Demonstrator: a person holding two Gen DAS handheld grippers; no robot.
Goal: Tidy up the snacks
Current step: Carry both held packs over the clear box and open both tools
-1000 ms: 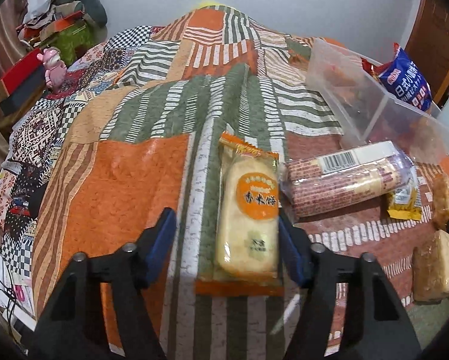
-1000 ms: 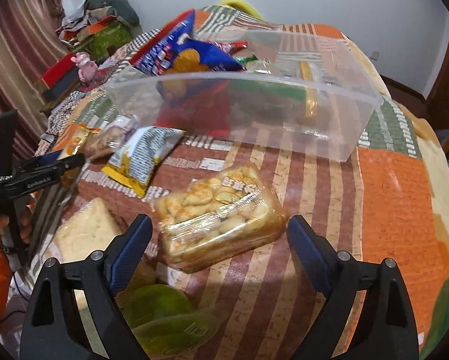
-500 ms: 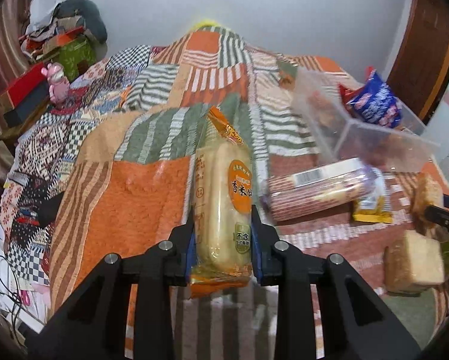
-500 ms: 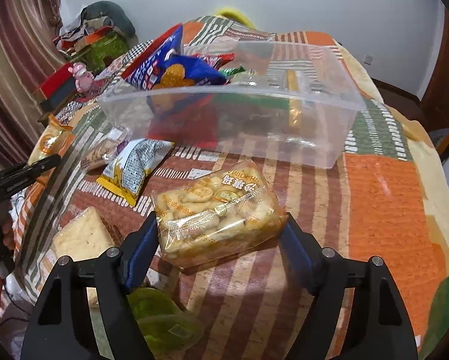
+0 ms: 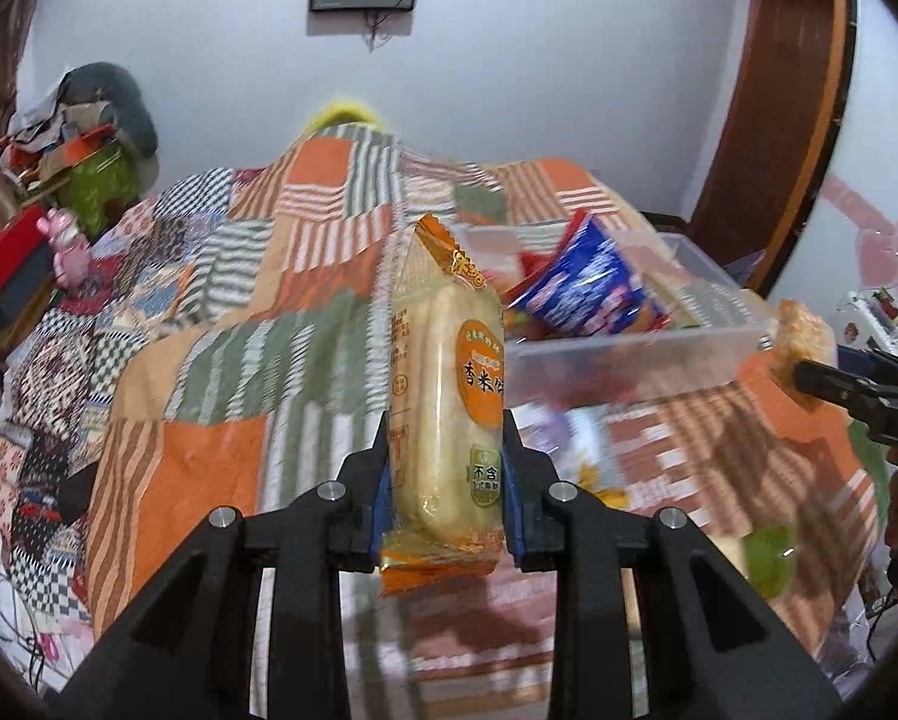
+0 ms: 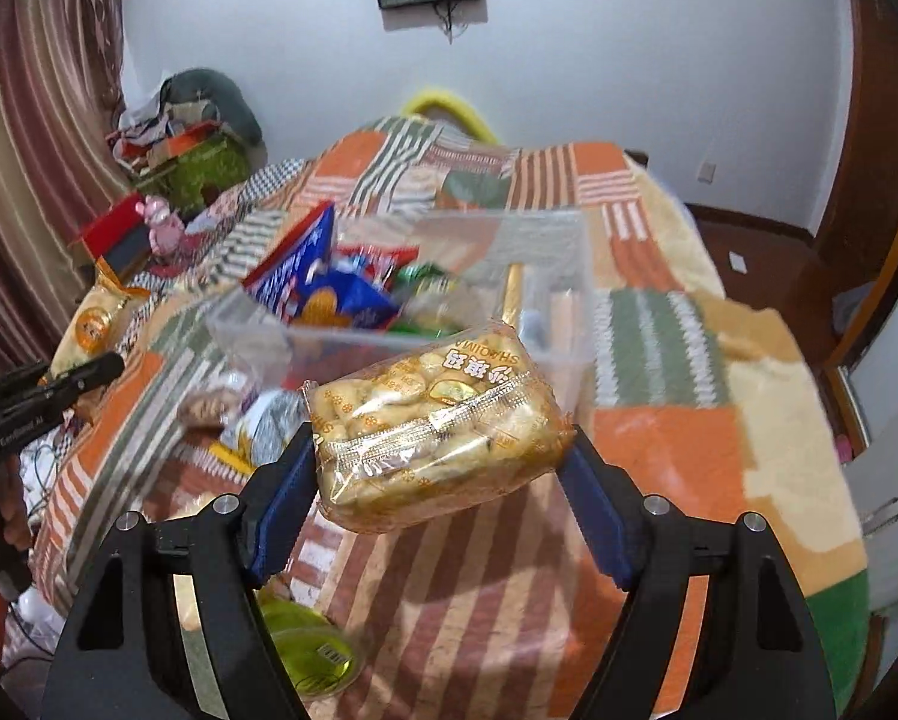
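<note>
Orange-trimmed rice-cracker pack (image 5: 446,420) stands upright, clamped in the left tool (image 5: 446,480), lifted above the quilted bed (image 5: 209,360); its round orange label reads 香米饼, a green badge below reads 不含. The right tool (image 6: 443,474) grips a clear bag (image 6: 437,432) of golden puffed pieces printed SHAQIMA, held tilted in the air just before the clear bin (image 6: 563,300). A blue packet (image 6: 329,300) sits in the bin.

Snack bags (image 6: 335,294) in bin (image 6: 557,324)
</note>
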